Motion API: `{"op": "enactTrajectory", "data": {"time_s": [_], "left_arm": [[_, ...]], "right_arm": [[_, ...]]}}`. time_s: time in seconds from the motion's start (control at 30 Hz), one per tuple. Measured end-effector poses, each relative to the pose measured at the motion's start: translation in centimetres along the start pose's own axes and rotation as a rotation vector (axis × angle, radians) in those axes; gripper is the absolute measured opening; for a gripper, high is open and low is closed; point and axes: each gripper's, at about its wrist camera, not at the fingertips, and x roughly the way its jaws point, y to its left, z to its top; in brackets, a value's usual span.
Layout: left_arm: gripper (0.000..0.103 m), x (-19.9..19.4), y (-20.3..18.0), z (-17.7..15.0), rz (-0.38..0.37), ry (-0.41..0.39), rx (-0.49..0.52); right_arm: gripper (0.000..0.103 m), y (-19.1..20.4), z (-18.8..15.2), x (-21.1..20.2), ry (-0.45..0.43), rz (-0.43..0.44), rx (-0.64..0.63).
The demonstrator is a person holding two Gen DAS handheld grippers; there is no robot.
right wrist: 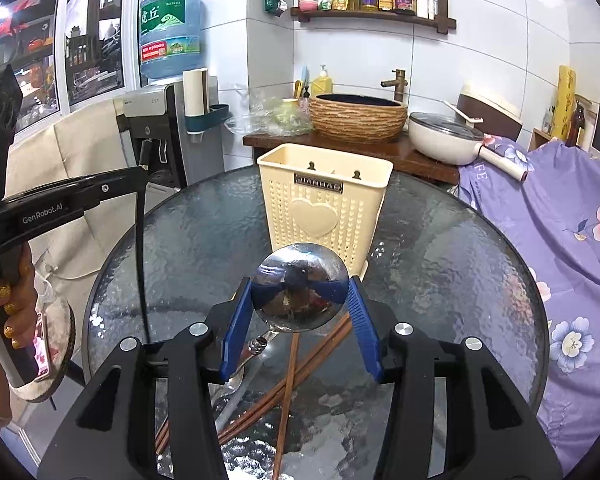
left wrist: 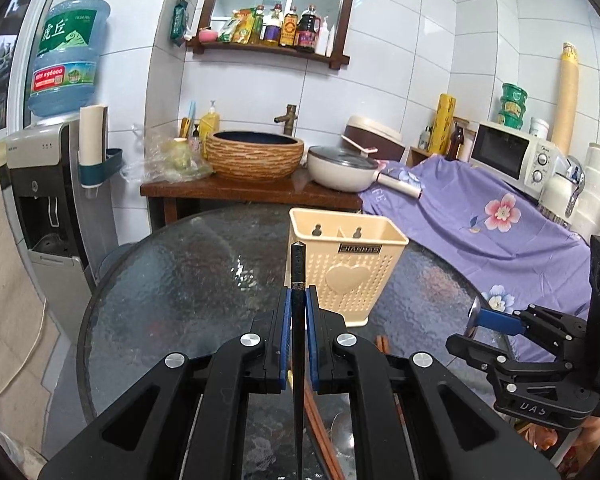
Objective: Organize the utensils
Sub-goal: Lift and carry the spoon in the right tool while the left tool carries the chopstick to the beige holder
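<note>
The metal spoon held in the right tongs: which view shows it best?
The right wrist view: the metal spoon faces the camera, its round bowl gripped between the blue pads of the right tongs. The left wrist view shows it only edge-on, small, at the tongs' tip.

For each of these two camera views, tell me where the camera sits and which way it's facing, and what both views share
Left wrist view: sits on the left gripper, looking along its fingers over the glass table toward the cream utensil holder; its pads clamp a black chopstick, and the right gripper shows at right.
Right wrist view: sits on the right gripper, facing the same holder; its pads grip a metal spoon, and the left gripper's body and a hand show at left.
Shared: holder, table, woven basin, water jug.
</note>
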Motion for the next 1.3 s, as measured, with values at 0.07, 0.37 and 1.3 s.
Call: {"op": "enactTrajectory", "data": {"time_s": [0.07, 0.37, 1.3], "left_arm": [[0.007, -0.1, -0.3, 0.6, -0.008, -0.010, 0.005], [0.007, -0.7, -0.9, 3.2, -0.013, -0.065, 0.008], [0.007, 4.1, -3.5, 17.7, 0.071, -0.228, -0.015]], "right_arm": [[0.048, -0.1, 0.6, -0.1, -0.008, -0.002, -0.005], [0.048, -1.0, 3.3, -0.6, -0.025, -0.020, 0.000], [0.048, -6.0, 18.7, 3.4, -0.115, -0.257, -0.034]]}}
